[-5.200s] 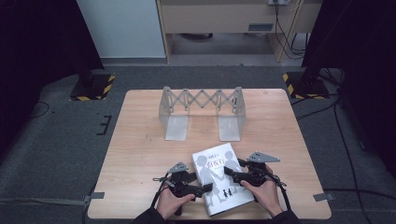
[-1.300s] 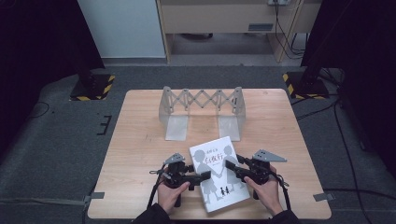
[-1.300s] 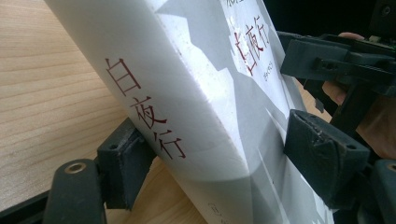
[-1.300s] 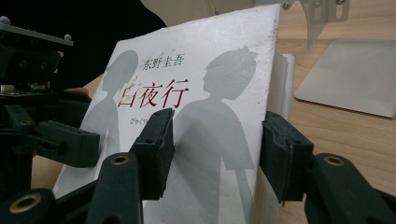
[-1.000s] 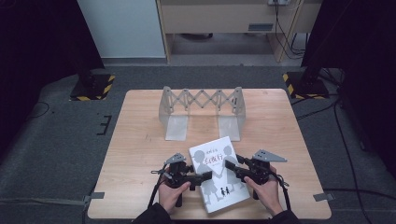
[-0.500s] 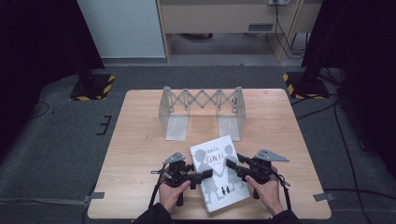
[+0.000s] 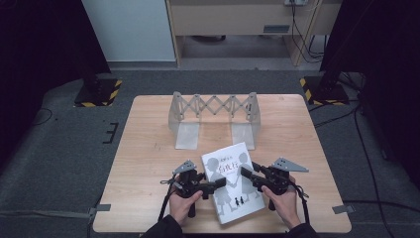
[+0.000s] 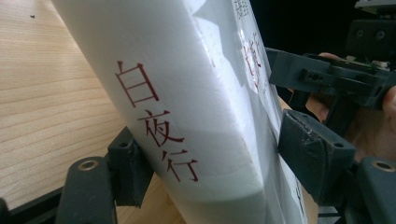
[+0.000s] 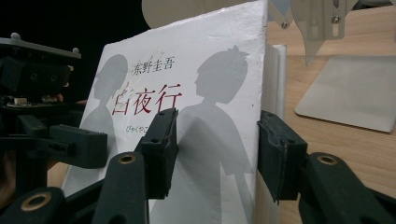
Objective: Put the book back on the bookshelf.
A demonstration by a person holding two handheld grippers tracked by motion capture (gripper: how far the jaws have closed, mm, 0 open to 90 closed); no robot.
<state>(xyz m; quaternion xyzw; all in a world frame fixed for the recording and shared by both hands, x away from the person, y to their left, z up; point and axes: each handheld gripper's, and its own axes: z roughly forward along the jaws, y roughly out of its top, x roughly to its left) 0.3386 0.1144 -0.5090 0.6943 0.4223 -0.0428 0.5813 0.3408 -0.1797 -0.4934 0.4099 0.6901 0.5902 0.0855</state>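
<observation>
White paperback book (image 7: 233, 182) with grey shadow figures held between both grippers. Left gripper (image 7: 218, 184) clamped at book's 9 o'clock spine, right gripper (image 7: 246, 173) at 3 o'clock edge, jaws just closing. Long axis toward 12, silver folding metal rack (image 7: 214, 118).

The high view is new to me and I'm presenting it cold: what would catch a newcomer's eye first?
First the white book with grey silhouettes and red title, near the table's front edge, flanked by the left gripper at its spine side and the right gripper at its page-edge side. Behind it, a pale accordion-style book stand sits toward the far edge.
</observation>
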